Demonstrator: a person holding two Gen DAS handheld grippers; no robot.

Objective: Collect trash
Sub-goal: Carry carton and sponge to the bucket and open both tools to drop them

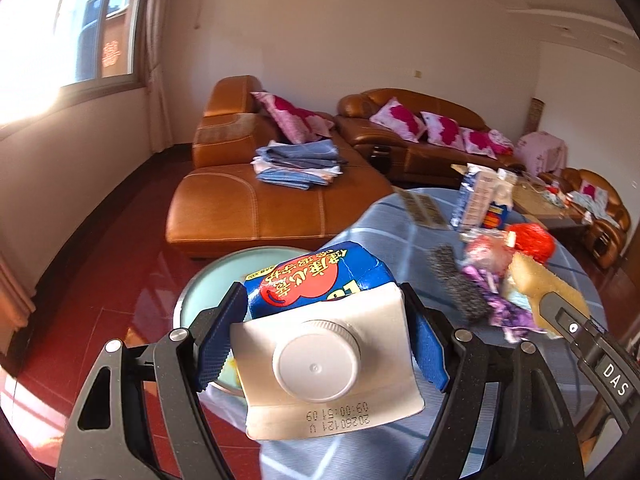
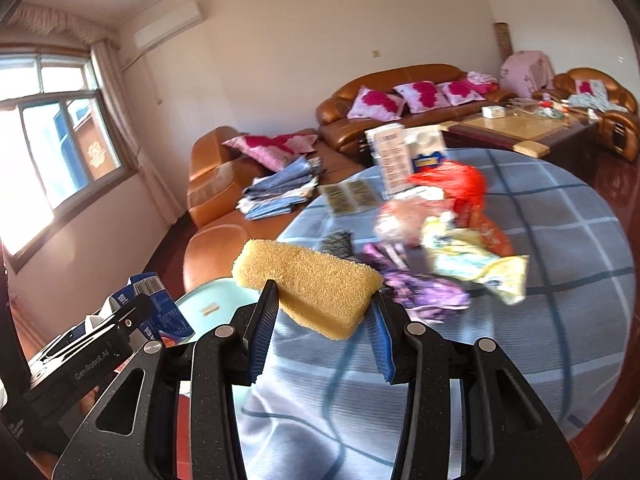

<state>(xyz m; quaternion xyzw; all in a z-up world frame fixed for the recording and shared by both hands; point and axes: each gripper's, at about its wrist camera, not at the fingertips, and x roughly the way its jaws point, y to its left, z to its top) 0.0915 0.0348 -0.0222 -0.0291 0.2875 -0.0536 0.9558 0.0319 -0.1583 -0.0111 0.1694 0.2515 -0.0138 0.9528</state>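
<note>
the milk carton (image 1: 320, 300), light and crushable, is pinched near its cap by the left gripper (image 1: 320, 336); the soft sponge (image 2: 308, 288) is squeezed across its middle by the right gripper (image 2: 320, 320).

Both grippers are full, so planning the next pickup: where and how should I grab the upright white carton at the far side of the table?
Grip the white carton across its narrow flat sides, about mid-height, coming in level from the near side. It stands upright and tall, so a low or off-centre push would likely tip it. The red bag crowds its right base; favour the left.
</note>
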